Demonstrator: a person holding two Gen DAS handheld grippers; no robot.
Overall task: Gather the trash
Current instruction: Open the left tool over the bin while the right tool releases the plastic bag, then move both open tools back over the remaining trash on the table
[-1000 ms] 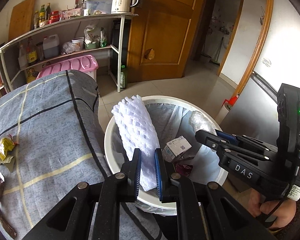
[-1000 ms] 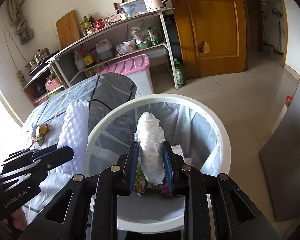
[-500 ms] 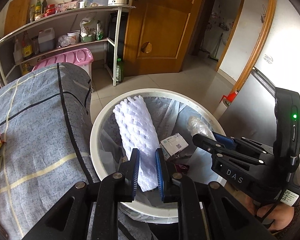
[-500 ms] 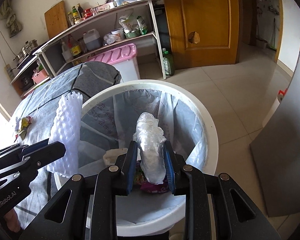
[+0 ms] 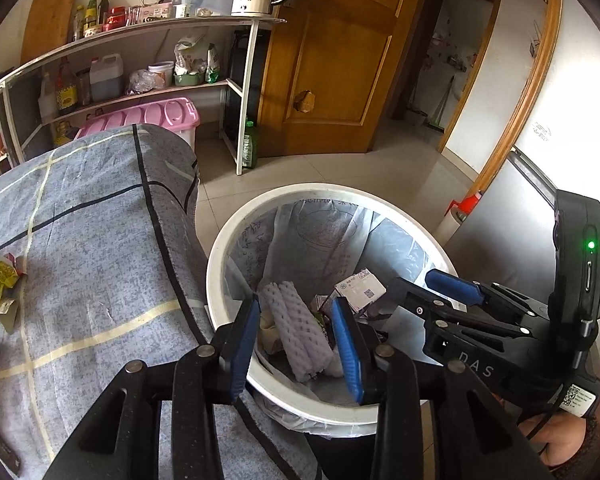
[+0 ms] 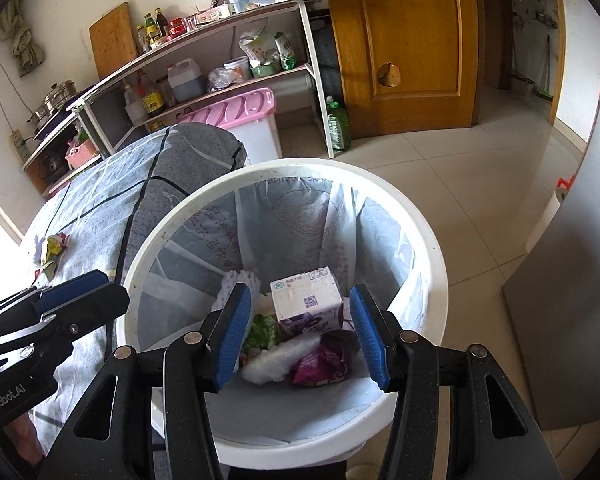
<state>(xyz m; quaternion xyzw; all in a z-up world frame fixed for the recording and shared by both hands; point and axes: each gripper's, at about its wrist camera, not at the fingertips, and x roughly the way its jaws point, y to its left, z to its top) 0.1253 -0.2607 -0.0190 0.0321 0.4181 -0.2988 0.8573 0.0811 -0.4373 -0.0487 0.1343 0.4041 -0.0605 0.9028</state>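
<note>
Both your grippers hang over the white trash bin [image 6: 428,248], and their jaws have just been opening with nothing left between them. Your left gripper [image 5: 296,344] stands with its blue pads apart; the white foam net [image 5: 296,332] lies down inside the bin below it, among other rubbish. Your right gripper [image 6: 300,332] is spread wider above a small carton [image 6: 306,298] and a purple wrapper [image 6: 324,364]. One yellow wrapper [image 5: 0,284] sits on the checked tablecloth [image 5: 100,240].

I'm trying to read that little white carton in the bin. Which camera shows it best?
The right wrist view: the white carton sits centred and unobstructed. In the left wrist view the white carton is smaller, partly hidden by the tools.
</note>
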